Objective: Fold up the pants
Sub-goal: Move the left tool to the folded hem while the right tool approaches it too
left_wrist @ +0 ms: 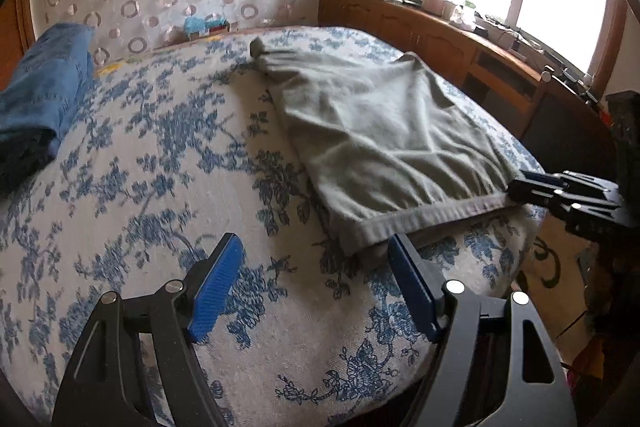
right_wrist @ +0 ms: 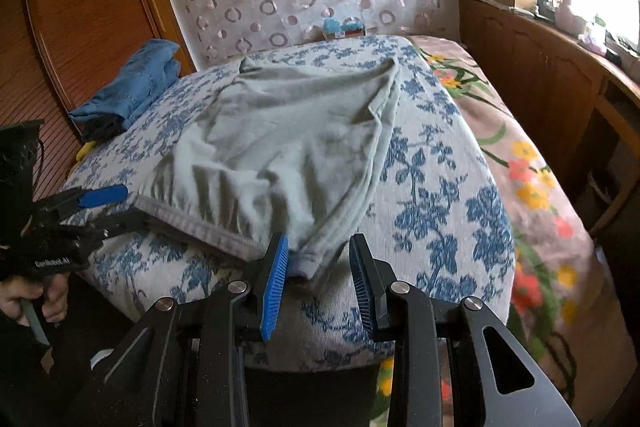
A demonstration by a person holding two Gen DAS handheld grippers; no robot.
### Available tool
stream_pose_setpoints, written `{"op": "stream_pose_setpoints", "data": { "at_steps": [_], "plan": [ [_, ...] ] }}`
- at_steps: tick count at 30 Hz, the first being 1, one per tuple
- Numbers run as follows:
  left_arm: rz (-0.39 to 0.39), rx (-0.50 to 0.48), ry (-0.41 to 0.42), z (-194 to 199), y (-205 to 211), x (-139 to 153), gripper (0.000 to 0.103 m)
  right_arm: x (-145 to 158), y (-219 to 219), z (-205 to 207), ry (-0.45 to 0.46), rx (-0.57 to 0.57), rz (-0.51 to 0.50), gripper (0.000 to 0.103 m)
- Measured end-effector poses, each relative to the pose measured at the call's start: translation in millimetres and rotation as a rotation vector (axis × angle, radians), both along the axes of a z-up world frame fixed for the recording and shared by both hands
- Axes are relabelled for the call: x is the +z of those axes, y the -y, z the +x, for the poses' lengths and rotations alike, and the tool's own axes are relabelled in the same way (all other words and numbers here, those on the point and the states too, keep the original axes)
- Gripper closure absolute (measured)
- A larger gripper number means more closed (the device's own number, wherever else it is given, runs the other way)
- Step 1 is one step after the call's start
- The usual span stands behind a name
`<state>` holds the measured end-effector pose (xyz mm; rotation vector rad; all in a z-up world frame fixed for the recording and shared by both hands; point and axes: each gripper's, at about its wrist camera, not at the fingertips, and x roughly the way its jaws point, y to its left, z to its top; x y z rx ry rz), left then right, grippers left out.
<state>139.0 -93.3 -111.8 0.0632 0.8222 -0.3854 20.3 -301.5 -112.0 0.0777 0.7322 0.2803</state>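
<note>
Grey-green pants [left_wrist: 380,131] lie spread on the blue-flowered bedspread [left_wrist: 160,187], waistband toward me at the bed's near edge; they also show in the right wrist view [right_wrist: 280,147]. My left gripper [left_wrist: 316,287] is open, its right pad beside the waistband's left corner. It shows at the left of the right wrist view [right_wrist: 104,207], straddling that corner. My right gripper [right_wrist: 320,283] is open, with the waistband's right corner lying between its pads. It appears at the right edge of the left wrist view [left_wrist: 532,187].
Folded blue jeans [left_wrist: 40,99] lie at the bed's far left, also in the right wrist view [right_wrist: 132,87]. A wooden cabinet [left_wrist: 440,39] cluttered with items runs under the window on the right. A flowered sheet [right_wrist: 520,167] covers the bed's right side.
</note>
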Motion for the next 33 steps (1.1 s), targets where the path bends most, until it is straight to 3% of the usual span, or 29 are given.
{"op": "stream_pose_setpoints", "data": {
  "at_steps": [3,8,16,21,33],
  "plan": [
    [0.002,-0.027,0.001,-1,2,3,0.032,1,-1,-1,0.003,-0.004,0.009,0.070],
    [0.015,-0.056,-0.029,-6,5,-3,0.032,-1,-2,-2,0.002,-0.003,0.014,0.070],
    [0.025,-0.021,-0.023,3,5,-5,0.054,-3,-6,0,-0.001,-0.005,0.011,0.070],
    [0.042,-0.023,-0.018,1,9,-4,0.055,-2,-9,-2,0.002,-0.007,-0.005,0.070],
    [-0.030,-0.009,0.037,-5,-3,24,0.055,-1,-14,-3,0.001,-0.007,-0.043,0.071]
  ]
}}
